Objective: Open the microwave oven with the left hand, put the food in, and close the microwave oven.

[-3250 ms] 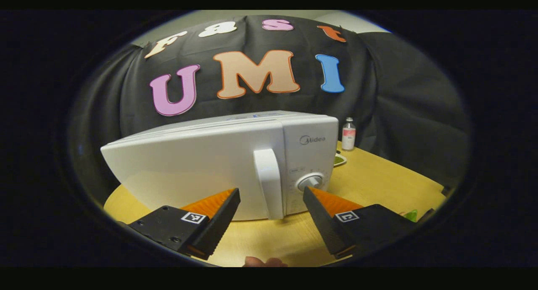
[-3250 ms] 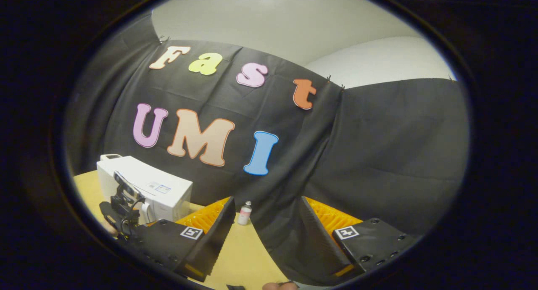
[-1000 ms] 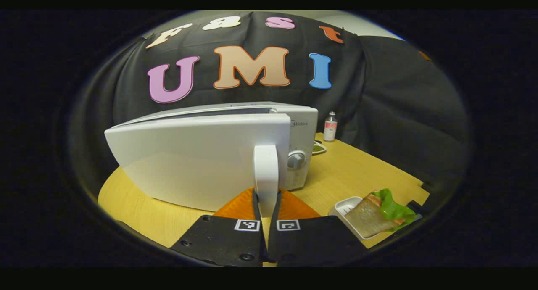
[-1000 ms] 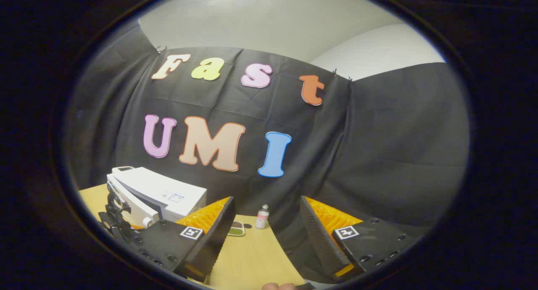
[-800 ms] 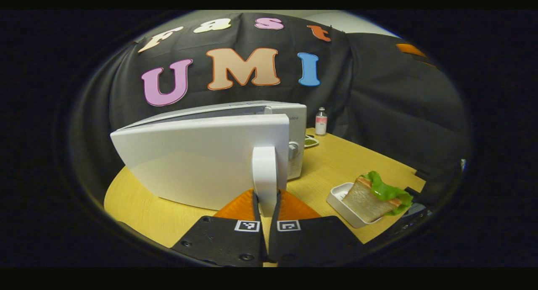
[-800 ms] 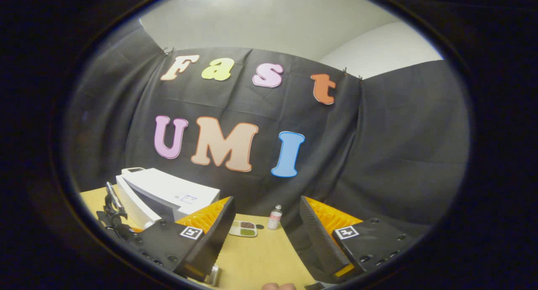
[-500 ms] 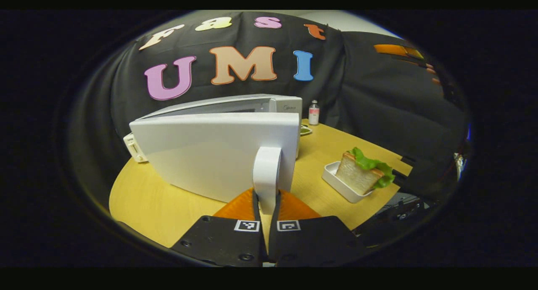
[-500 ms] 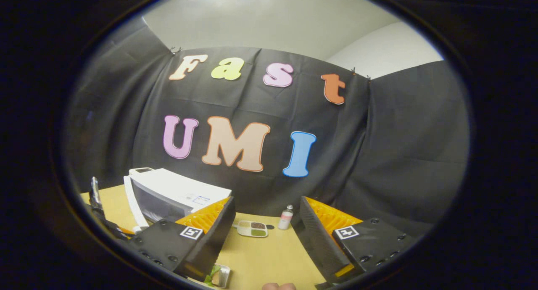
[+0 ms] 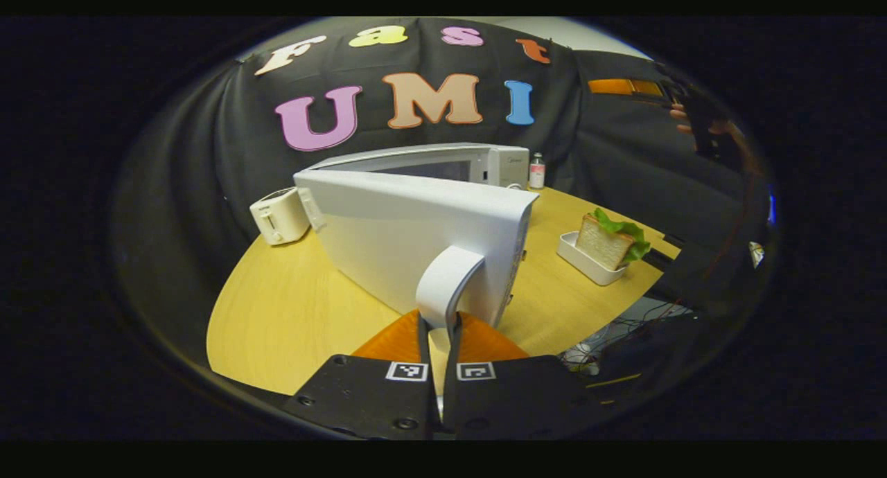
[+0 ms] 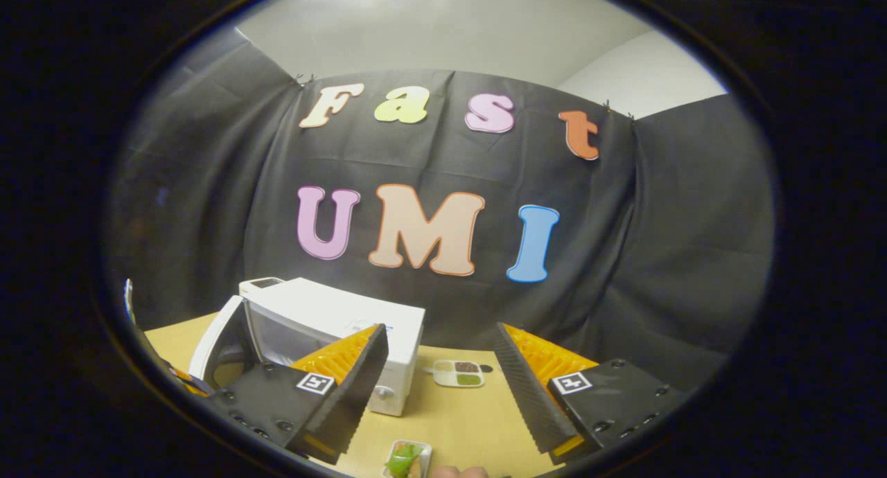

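Note:
The white microwave (image 9: 478,161) stands on the wooden table (image 9: 291,305) with its door (image 9: 402,228) swung wide open toward me. My left gripper (image 9: 438,323) is shut on the door's white handle (image 9: 443,284). A sandwich with lettuce (image 9: 610,233) sits in a small white tray (image 9: 585,263) to the right of the door. In the right gripper view, my right gripper (image 10: 440,359) hangs open and empty above the table, with the microwave (image 10: 332,315), its open door (image 10: 211,343) and the sandwich (image 10: 405,458) below it.
A white toaster (image 9: 278,216) stands left of the microwave. A small bottle (image 9: 536,171) and a divided dish (image 10: 459,373) sit behind and to its right. Cables (image 9: 596,339) hang past the table's near edge. A hand with the other gripper (image 9: 700,118) shows at upper right.
My left gripper closed on the handle and pulled the door from shut to wide open. The right gripper's view swung left and down, bringing the microwave and sandwich into it.

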The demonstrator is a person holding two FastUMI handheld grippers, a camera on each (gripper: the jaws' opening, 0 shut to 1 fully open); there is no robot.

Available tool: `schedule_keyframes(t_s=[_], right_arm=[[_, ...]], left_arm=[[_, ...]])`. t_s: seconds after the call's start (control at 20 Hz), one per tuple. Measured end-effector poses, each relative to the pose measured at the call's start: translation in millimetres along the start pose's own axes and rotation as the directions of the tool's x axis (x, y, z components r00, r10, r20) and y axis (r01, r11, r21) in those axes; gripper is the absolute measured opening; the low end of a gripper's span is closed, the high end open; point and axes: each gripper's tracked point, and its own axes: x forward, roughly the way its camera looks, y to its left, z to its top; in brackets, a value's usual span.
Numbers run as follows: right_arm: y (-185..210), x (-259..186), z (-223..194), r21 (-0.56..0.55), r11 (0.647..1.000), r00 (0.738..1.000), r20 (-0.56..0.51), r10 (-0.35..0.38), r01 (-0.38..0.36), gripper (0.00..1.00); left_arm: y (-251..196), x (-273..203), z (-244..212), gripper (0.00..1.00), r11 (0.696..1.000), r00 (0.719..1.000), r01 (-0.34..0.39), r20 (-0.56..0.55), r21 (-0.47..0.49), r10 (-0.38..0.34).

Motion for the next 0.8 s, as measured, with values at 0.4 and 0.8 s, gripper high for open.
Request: schedule_keyframes(t_s=[0.4,0.8], right_arm=[[35,-9,-8,0.027,0.999,1.0,-0.004,0.017,-0.017,0.98],[34,-13,-18,-0.006,1.0,1.0,-0.027,0.005,-0.005,0.97]], left_arm=[[58,-23,-21,0.25,0.991,0.991,-0.131,-0.022,0.038,0.132],[73,-39,2,0.98,0.982,0.981,-0.187,0.05,-0.001,0.186]])
